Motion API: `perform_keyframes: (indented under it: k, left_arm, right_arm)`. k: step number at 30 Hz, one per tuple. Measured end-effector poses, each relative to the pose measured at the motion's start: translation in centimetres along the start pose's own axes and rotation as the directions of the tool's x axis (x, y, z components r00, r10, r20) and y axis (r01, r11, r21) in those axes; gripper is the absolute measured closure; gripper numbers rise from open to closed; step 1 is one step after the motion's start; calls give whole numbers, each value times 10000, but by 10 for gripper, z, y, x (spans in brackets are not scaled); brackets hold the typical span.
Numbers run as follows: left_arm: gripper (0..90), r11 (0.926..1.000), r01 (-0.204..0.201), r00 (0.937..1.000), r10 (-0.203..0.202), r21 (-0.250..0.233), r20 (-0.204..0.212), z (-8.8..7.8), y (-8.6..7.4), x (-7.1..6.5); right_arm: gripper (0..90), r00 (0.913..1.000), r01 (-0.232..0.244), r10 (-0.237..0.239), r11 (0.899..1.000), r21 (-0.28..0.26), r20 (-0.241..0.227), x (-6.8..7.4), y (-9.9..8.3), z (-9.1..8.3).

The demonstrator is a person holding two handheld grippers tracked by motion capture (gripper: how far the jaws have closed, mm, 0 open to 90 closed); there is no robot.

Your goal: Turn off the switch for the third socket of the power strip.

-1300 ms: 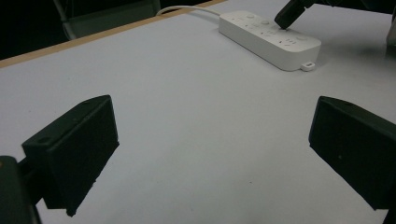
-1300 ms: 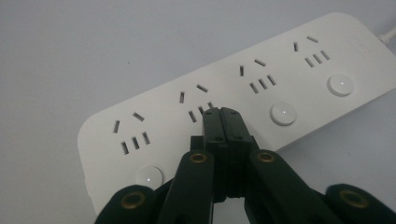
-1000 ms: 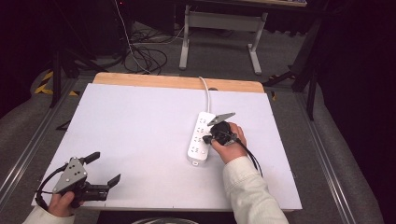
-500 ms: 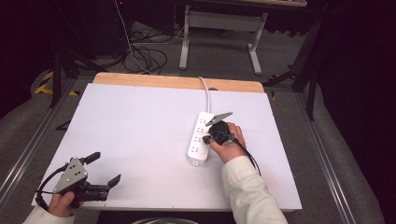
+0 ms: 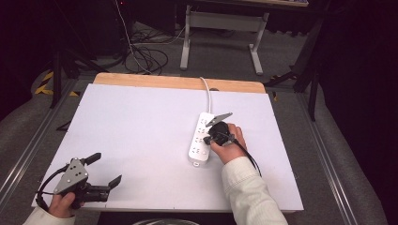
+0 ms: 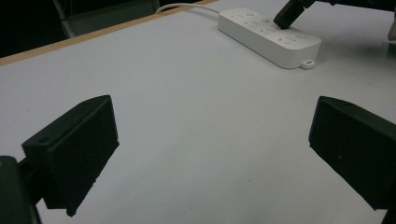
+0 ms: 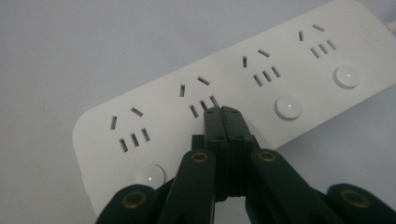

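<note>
A white power strip (image 5: 202, 138) is lying on the white bench (image 5: 141, 136), right of the middle, with its long axis running roughly front to back and its white cable (image 5: 207, 93) leading off over the bench's wooden far edge. In the right gripper view four socket groups and round white buttons (image 7: 289, 107) are being shown along the strip's top face. The right gripper (image 5: 215, 131) is being held in the person's right hand (image 5: 228, 145) directly over the strip, its jaws pressed together with nothing between them, and their joined tips are being kept at the strip's top face, just beside the second socket group from the strip's near end; whether the tips are actually touching the plastic cannot be told. In the left gripper view the same tips (image 6: 289, 13) are being seen coming down onto the strip (image 6: 269, 35) from above. The left gripper (image 5: 106, 171) is being held in the left hand (image 5: 63, 205) low over the bench's near left corner, well apart from the strip, its grey three-cornered plate on top. Its jaws are being held wide apart and empty, with bare bench surface between them, and they are pointing across the bench toward the strip.
</note>
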State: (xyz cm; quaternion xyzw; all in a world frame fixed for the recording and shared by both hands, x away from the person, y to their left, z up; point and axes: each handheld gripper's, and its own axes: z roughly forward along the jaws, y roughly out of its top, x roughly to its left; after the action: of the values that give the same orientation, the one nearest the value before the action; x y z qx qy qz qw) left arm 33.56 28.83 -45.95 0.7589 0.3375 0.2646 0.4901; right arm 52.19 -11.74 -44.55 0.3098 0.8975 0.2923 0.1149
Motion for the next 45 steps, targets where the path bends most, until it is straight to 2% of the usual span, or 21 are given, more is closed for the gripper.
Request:
perform_keyframes:
  k: [6, 7, 11, 13, 20, 29, 37, 41, 45]
  left_arm:
    - [18, 10000, 31, 10000, -31, -32, 10, 0, 0, 0]
    - [18, 10000, 53, 10000, -53, -41, 17, 0, 0, 0]
    - [18, 10000, 76, 9999, -76, 5, 67, 1, 0, 0]
    - [18, 10000, 75, 10000, -75, -30, 57, 0, 0, 0]
    - [17, 10000, 59, 10000, -59, -51, 41, 1, 0, 0]
    - [18, 9999, 97, 9999, -97, -63, 52, 1, 0, 0]
    - [17, 10000, 40, 10000, -40, 9, 39, 1, 0, 1]
    - [17, 10000, 52, 10000, -52, 16, 52, 1, 0, 1]
    - [17, 10000, 61, 10000, -61, 20, 43, 1, 0, 1]
  right_arm:
    - [900, 10000, 95, -95, 9999, -81, -8, -1, 0, -1]
    - [900, 9998, 87, -94, 9991, -423, -164, -1, 0, -4]
    - [900, 9996, 168, -192, 9921, -1242, -183, 7, 2, -16]
    - [900, 9995, 316, -315, 9916, -1255, 24, 8, 4, -20]
    - [900, 9994, 359, -349, 9863, -1612, 88, 12, 6, -30]
    - [900, 9969, 747, -685, 9779, -1950, 387, 18, 13, -45]
    - [900, 9973, 732, -700, 9746, -2116, 228, 20, 13, -53]
    - [900, 9969, 780, -732, 9712, -2253, 299, 22, 14, -59]
    - [900, 9971, 752, -716, 9717, -2239, 242, 22, 14, -60]
